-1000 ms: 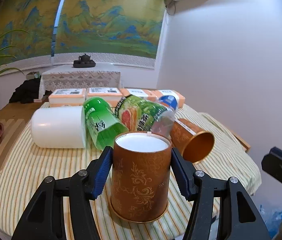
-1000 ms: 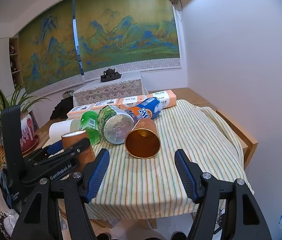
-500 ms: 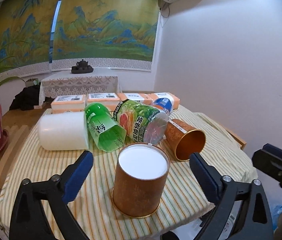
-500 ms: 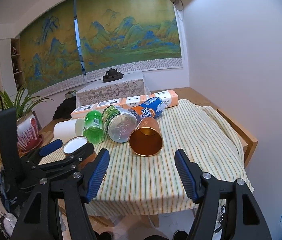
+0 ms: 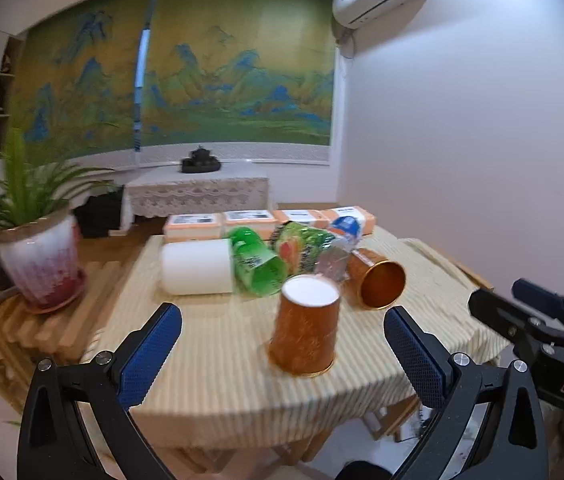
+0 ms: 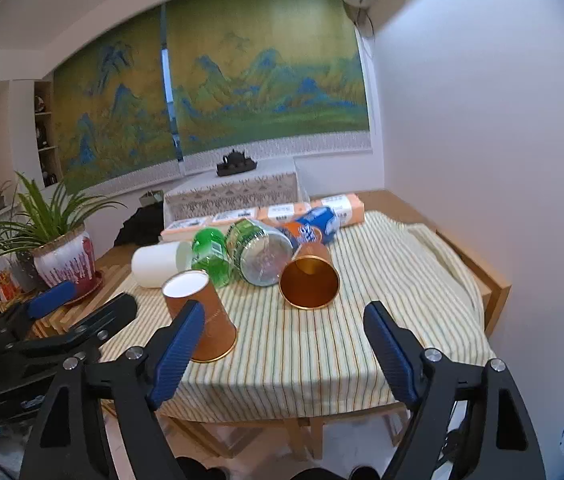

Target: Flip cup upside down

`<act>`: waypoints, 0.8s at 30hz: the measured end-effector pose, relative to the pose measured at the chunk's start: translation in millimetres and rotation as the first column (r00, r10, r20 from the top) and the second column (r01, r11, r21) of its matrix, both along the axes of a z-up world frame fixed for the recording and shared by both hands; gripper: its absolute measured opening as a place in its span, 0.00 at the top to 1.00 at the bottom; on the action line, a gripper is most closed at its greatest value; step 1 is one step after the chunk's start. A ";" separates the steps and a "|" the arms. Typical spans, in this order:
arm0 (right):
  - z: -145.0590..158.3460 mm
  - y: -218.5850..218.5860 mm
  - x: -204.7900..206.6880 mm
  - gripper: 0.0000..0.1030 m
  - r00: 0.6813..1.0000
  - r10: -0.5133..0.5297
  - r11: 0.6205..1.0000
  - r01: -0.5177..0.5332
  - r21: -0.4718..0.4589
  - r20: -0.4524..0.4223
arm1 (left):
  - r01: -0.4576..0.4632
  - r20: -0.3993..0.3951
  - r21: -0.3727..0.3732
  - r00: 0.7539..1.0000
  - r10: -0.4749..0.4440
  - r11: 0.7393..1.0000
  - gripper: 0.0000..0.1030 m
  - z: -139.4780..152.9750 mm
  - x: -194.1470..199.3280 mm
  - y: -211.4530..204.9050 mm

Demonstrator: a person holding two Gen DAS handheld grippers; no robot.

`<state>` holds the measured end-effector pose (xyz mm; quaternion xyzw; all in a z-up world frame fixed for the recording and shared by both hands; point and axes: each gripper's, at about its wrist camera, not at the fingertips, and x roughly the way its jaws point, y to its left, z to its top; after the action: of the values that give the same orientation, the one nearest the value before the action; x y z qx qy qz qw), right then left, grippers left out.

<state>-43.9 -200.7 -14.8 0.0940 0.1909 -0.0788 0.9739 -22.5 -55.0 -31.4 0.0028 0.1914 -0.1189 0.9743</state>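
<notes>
1. An orange cup (image 5: pixel 305 328) with a gold pattern is seen standing upside down on the striped tablecloth (image 5: pixel 221 368), near the front edge of the table. Its white base faces up and its gold rim rests on the cloth.
2. The left gripper (image 5: pixel 282 356) is held in front of this cup. Its jaws are spread wide apart, and nothing is touched by the blue pads (image 5: pixel 149 354).
3. The right gripper (image 6: pixel 284 354) is also kept wide apart and nothing is held in it. In its view, the upside-down cup (image 6: pixel 201 316) is partly covered by its own left finger.
4. A second orange cup (image 6: pixel 310 280) is found lying on its side behind the first one, with its open mouth turned toward the cameras.
5. Behind both cups, a white cylinder (image 5: pixel 197 266), a green bottle (image 5: pixel 255 266) and a clear bottle with green label (image 6: pixel 259 254) are laid on their sides, close together.
6. A row of orange packs (image 5: pixel 265 222) is placed along the far edge of the table.
7. A potted plant (image 5: pixel 37 256) is seen at the left, on a slatted wooden surface.
</notes>
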 end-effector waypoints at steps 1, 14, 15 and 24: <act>1.5 2.9 -3.7 0.22 1.000 0.001 1.000 -0.001 -0.010 0.011 | -0.016 0.010 0.007 1.000 0.016 1.000 0.00 3.0 -10.0 3.0; 9.1 34.7 -46.9 0.11 0.996 -0.006 0.997 0.013 -0.074 0.091 | -0.172 0.067 0.018 0.983 0.170 0.985 0.00 16.5 -92.0 33.5; 8.9 36.4 -49.5 0.11 0.996 -0.005 0.997 0.012 -0.076 0.094 | -0.178 0.070 0.017 0.982 0.176 0.984 0.00 17.4 -94.8 35.2; 12.4 51.4 -60.8 0.10 0.993 0.005 0.995 0.007 -0.103 0.116 | -0.225 0.114 0.002 0.968 0.224 0.974 0.00 24.1 -118.6 47.4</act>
<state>-104.7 -149.3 -2.4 0.0479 0.1297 -0.0834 0.9869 -141.2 -7.6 -7.3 -0.0047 0.1359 -0.0061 0.9907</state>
